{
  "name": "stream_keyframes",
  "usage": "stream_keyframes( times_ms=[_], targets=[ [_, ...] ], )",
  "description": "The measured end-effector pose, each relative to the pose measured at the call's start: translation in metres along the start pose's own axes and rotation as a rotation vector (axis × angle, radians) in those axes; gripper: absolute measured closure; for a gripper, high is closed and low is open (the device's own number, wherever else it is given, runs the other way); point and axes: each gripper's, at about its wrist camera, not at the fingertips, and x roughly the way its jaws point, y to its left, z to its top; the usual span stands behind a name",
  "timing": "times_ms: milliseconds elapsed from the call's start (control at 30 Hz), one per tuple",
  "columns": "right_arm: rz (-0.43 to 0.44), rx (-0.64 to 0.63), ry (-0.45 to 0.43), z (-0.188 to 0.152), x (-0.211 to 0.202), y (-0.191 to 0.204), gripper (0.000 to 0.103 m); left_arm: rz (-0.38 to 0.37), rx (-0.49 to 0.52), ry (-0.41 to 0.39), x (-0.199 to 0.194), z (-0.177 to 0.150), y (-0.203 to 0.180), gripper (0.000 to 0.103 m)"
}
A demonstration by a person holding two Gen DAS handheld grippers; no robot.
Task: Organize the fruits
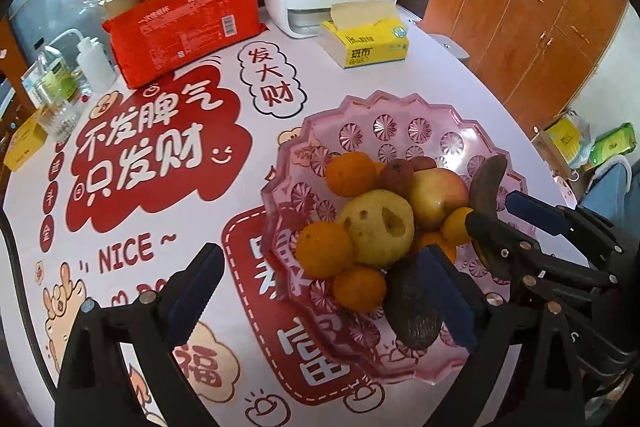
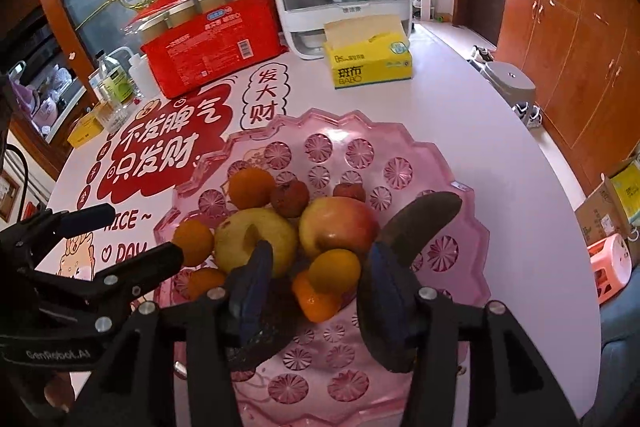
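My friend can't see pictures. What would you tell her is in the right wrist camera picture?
A pink glass fruit bowl on a table holds oranges, a red apple, a yellow pear and a blackened banana. The right tongs hang open over the bowl's near side, and the left tongs reach in from the left, also open.

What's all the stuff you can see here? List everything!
Plate: one, pink, nearest.
Oranges: five, orange, on the plate.
Apple: one, red-yellow, plate's middle.
Pear: one, yellow, left of the apple.
Small fruits: two, red-brown, behind the apple.
Bananas: two, blackened, plate's right and front.
Tissue box: one, yellow, far side.
Pack: one, red, far left.
Appliance: one, white, at the back.
Bottles: two, clear and white, far left edge.
Left gripper: black, blue pads, open.
Right gripper: black, blue pads, open.
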Motion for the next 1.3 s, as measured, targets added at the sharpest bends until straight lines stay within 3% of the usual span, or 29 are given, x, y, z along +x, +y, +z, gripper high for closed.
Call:
stream_keyframes(
  times_ms=[233, 467, 800, 1067, 1167, 1300],
  targets=[
    [0.012, -0.032, -0.011, -0.006, -0.013, 0.012, 0.051, 0.041, -0.041, -0.042, -0.029, -0.018, 0.009, 0.006],
    [0.02, -0.084, -0.031, -0.025, -0.032, 0.031, 0.039, 0.07, -0.087, -0.081, -0.062, -0.051, 0.015, 0.006],
    [0.1, -0.146, -0.026, -0.058, -0.071, 0.062, 0.037, 0.168, -0.173, -0.138, -0.114, -0.098, 0.027, 0.002],
    [0.106, -0.164, -0.024, -0.062, -0.106, 0.076, 0.033, 0.217, -0.28, -0.148, -0.15, -0.113, 0.034, 0.002],
    [0.099, -0.15, -0.04, -0.065, -0.117, 0.078, 0.032, 0.278, -0.283, -0.171, -0.162, -0.117, 0.031, 0.001],
    [0.087, -0.162, -0.076, -0.066, -0.133, 0.084, 0.031, 0.29, -0.293, -0.184, -0.172, -0.12, 0.03, 0.001]
  ],
)
